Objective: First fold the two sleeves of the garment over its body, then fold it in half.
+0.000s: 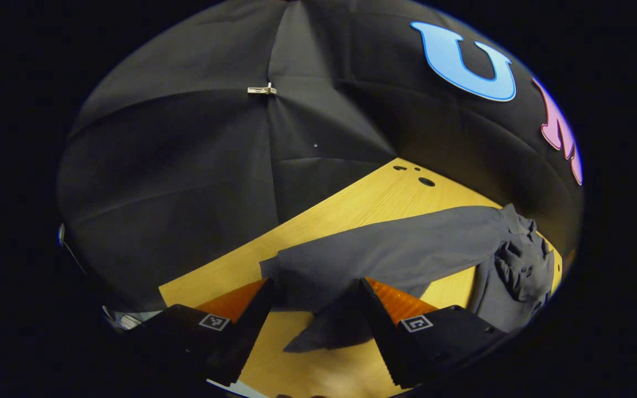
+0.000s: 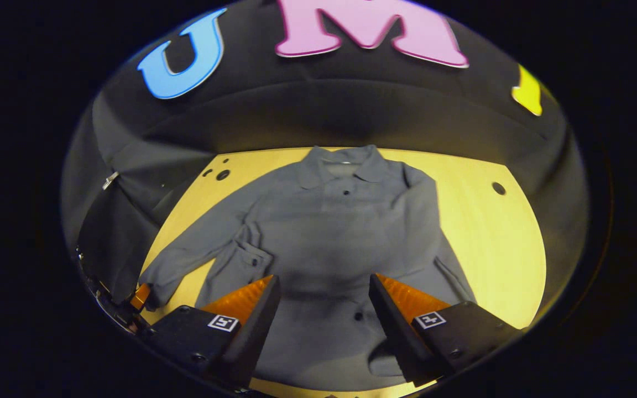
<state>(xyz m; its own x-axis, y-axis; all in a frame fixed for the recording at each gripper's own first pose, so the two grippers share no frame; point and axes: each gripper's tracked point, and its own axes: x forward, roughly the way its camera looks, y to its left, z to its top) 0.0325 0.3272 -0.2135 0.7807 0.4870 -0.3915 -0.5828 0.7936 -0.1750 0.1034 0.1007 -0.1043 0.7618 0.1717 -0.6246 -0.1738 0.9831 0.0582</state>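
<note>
Left tool (image 1: 313,309): fingers apart, straddling cuff end of left sleeve (image 1: 385,251), not clamped.
Right tool (image 2: 324,315): fingers apart, hovering above garment (image 2: 329,232) hem, holding nothing.
Garment flat on counter (image 2: 495,243), collar (image 2: 340,160) far from right tool, left sleeve stretched outward from body.
Likely step: first sleeve fold. Pinch cuff fully, lift clear of counter, carry across body, lay flat without dragging body.
Containers: none seen.
</note>
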